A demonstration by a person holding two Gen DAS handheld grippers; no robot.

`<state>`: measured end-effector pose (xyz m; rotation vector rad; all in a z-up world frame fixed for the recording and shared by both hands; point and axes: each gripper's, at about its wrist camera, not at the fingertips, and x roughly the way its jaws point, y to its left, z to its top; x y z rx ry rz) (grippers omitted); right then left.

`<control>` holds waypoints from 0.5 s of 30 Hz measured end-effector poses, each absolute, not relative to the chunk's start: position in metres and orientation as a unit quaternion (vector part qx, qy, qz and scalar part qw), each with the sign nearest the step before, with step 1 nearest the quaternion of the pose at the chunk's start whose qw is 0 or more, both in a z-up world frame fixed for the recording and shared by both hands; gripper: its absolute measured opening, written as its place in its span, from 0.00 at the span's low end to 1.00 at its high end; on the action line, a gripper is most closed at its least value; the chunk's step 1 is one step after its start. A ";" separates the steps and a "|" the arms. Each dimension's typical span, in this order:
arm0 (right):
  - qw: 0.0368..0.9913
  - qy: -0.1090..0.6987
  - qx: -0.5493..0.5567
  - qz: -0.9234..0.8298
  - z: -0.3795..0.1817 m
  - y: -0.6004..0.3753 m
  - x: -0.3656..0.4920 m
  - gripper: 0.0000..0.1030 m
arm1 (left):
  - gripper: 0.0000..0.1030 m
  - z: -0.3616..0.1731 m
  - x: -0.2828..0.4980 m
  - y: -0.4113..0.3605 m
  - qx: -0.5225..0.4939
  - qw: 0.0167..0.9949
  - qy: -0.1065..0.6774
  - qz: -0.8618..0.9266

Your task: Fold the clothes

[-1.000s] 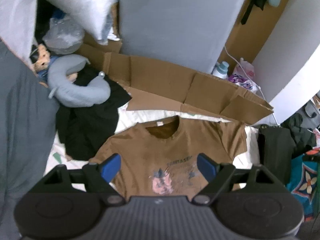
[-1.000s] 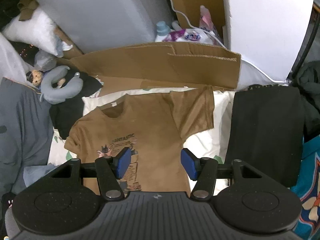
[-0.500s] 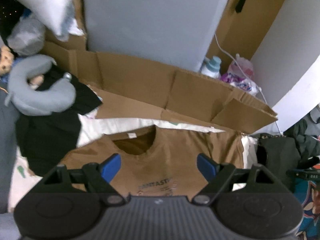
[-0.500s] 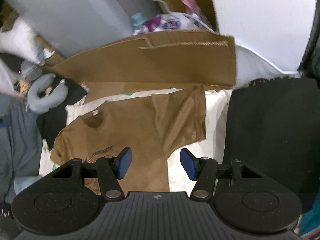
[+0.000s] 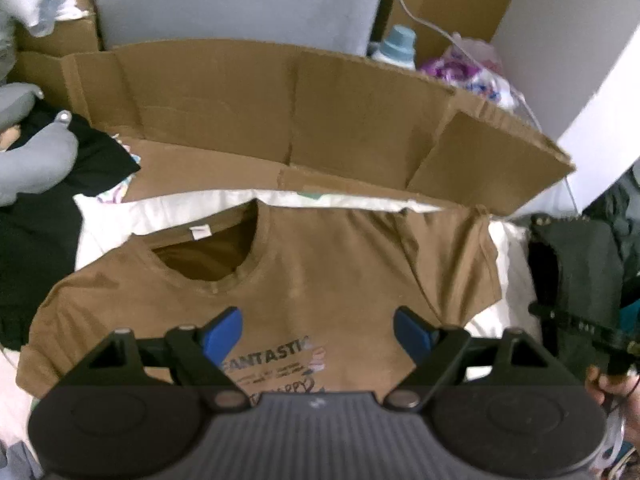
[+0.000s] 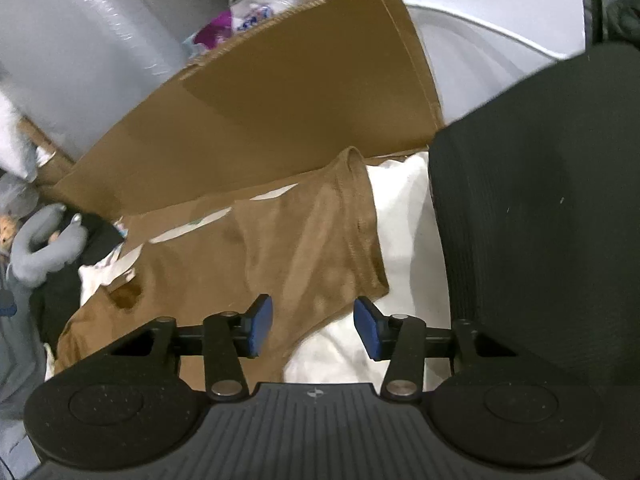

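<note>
Brown T-shirt (image 5: 304, 280): spread flat on white bedding (image 6: 404, 216), chest print between the left gripper (image 5: 318, 330) jaws, which stand wide apart above it. Right gripper (image 6: 313, 326): jaws closing, not yet touching cloth, the sleeve (image 6: 340, 240) edge just ahead between them. Cardboard (image 5: 280, 112) beyond both.

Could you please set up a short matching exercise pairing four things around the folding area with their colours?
Things:
1. T-shirt
2. Neck pillow
3. Bottle cap
4. Pads of the left gripper

Colours:
A. Pale teal
B. Blue
C. Brown
D. Grey

Pairs: 1-C, 2-D, 3-A, 4-B
</note>
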<state>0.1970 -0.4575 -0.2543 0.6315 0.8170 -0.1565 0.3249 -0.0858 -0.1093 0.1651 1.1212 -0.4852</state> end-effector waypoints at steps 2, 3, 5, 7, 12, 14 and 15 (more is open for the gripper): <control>0.865 0.378 0.319 -0.082 -0.269 -0.459 0.201 0.49 | 0.82 -0.120 0.324 -0.092 0.090 0.811 0.529 -0.231; 0.866 0.375 0.320 -0.084 -0.276 -0.458 0.203 0.49 | 0.82 -0.126 0.324 -0.096 0.097 0.808 0.532 -0.234; 0.865 0.374 0.319 -0.094 -0.288 -0.455 0.208 0.48 | 0.82 -0.137 0.323 -0.102 0.106 0.804 0.539 -0.229; 0.860 0.378 0.327 -0.105 -0.298 -0.454 0.213 0.42 | 0.82 -0.148 0.320 -0.106 0.105 0.801 0.546 -0.221; 0.855 0.375 0.331 -0.137 -0.316 -0.448 0.220 0.43 | 0.82 -0.170 0.316 -0.108 0.111 0.789 0.570 -0.201; 0.847 0.376 0.345 -0.149 -0.323 -0.450 0.223 0.43 | 0.82 -0.176 0.317 -0.107 0.110 0.783 0.581 -0.193; 0.843 0.376 0.352 -0.155 -0.326 -0.451 0.223 0.43 | 0.82 -0.179 0.317 -0.108 0.110 0.779 0.586 -0.193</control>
